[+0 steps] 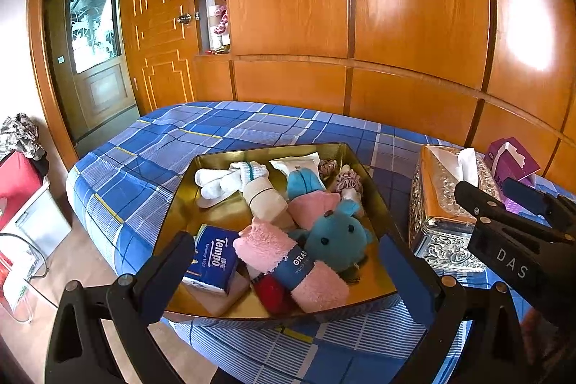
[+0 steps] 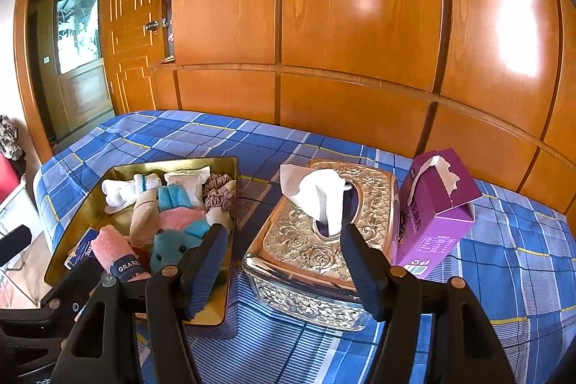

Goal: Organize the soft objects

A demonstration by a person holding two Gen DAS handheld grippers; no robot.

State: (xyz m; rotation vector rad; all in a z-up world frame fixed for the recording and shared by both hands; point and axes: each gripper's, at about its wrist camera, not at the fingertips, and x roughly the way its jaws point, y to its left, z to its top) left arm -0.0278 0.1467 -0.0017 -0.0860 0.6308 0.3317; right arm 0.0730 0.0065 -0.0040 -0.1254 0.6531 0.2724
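Note:
A gold tray (image 1: pixel 216 161) (image 2: pixel 72 215) sits on the blue plaid bed. It holds a teal plush toy (image 1: pixel 338 236) (image 2: pixel 176 251), a pink rolled towel with a blue band (image 1: pixel 288 261) (image 2: pixel 115 251), white socks (image 1: pixel 223 179), a Tempo tissue pack (image 1: pixel 212 258), scrunchies (image 2: pixel 216 193) and other soft items. My left gripper (image 1: pixel 288 279) is open and empty above the tray's near edge. My right gripper (image 2: pixel 284 261) is open and empty, in front of the ornate metal tissue box (image 2: pixel 316 240) (image 1: pixel 442 215).
A purple carton (image 2: pixel 432 218) (image 1: pixel 511 164) leans against the tissue box's right side. Wooden wardrobe panels (image 2: pixel 360 24) rise behind the bed. The floor and boxes (image 1: pixel 21 197) lie off the bed's left edge. A door (image 1: pixel 93 53) stands at the far left.

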